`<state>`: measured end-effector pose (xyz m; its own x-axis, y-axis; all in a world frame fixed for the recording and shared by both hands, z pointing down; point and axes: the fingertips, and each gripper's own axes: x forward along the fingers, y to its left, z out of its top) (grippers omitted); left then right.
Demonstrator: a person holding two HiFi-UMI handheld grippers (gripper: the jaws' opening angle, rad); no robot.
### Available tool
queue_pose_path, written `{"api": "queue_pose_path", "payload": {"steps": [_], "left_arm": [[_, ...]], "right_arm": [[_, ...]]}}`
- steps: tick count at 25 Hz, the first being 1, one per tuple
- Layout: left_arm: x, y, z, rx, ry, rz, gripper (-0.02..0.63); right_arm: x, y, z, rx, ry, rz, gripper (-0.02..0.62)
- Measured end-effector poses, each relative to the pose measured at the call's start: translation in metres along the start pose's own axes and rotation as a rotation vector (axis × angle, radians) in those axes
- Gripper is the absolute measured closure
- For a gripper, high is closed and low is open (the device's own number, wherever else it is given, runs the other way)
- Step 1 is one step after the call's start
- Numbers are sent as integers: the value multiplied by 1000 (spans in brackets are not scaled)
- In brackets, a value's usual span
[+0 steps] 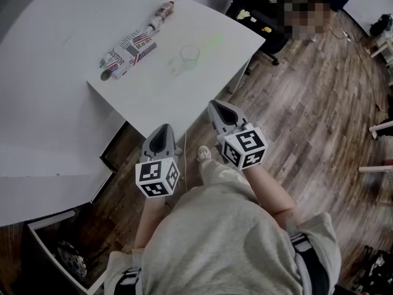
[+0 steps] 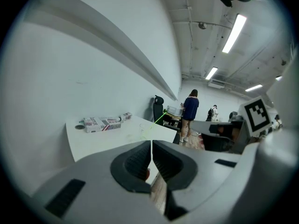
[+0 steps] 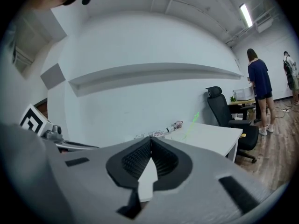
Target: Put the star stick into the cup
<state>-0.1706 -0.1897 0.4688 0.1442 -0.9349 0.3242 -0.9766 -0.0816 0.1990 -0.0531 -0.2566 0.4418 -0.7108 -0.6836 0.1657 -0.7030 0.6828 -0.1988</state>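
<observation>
A clear cup (image 1: 190,54) stands on the white table (image 1: 153,97). A thin pale green star stick (image 1: 212,42) slants up out of it toward the far right. The stick also shows as a green line in the left gripper view (image 2: 159,120) and the right gripper view (image 3: 194,119). My left gripper (image 1: 163,128) and right gripper (image 1: 215,106) hang over the wooden floor, short of the table's near edge. Both are shut and hold nothing, with the jaws touching in the left gripper view (image 2: 152,146) and the right gripper view (image 3: 150,141).
A flag-printed box (image 1: 129,53) and a tube (image 1: 161,14) lie at the table's far left, with a small round thing (image 1: 105,75) beside the box. A black office chair (image 3: 222,108) stands past the table. A person (image 2: 190,111) stands by a desk farther off.
</observation>
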Motion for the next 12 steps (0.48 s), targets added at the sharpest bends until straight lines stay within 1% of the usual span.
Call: {"api": "queue_pose_path", "payload": {"steps": [6,12], "left_arm": [[-36,-11,-7,-3,-20,11,594],[-65,-21,-15,-5,-37,20,594]], "right_arm": [[-38,30,-4,-15,-8,21,601],[-70,57,-13,-33,-6,63,601]]}}
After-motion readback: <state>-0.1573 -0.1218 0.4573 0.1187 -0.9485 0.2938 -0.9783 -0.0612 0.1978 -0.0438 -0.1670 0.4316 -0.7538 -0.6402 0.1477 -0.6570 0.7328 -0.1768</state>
